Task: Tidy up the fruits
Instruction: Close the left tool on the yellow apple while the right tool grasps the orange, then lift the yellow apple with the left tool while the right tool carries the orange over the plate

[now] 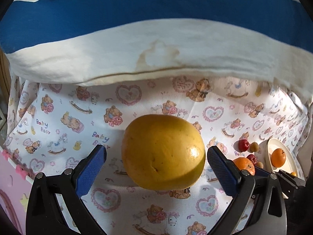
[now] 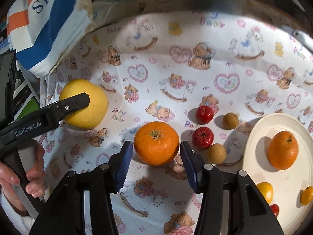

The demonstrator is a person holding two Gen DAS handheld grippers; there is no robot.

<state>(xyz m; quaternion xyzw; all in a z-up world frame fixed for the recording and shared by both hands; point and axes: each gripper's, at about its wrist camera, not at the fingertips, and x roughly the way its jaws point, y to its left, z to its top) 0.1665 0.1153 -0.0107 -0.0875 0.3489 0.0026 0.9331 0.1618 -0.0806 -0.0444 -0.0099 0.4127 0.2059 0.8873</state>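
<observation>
Here we spread both tongs, left gripper (image 1: 156,152) straddling the large yellow round grapefruit (image 1: 163,152), right gripper (image 2: 156,148) straddling the orange (image 2: 156,143) beside it, neither clenched, ready for gripping.

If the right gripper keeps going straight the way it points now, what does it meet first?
Most likely the round orange citrus fruit on the bear-print cloth. It sits right between the right gripper fingertips, which are open either side of it, apparently without touching. Exact depth is unclear.

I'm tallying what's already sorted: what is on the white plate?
On the white plate lie an orange, two small yellow fruits and a red one; the right gripper's frame hides the plate's near edge.
</observation>
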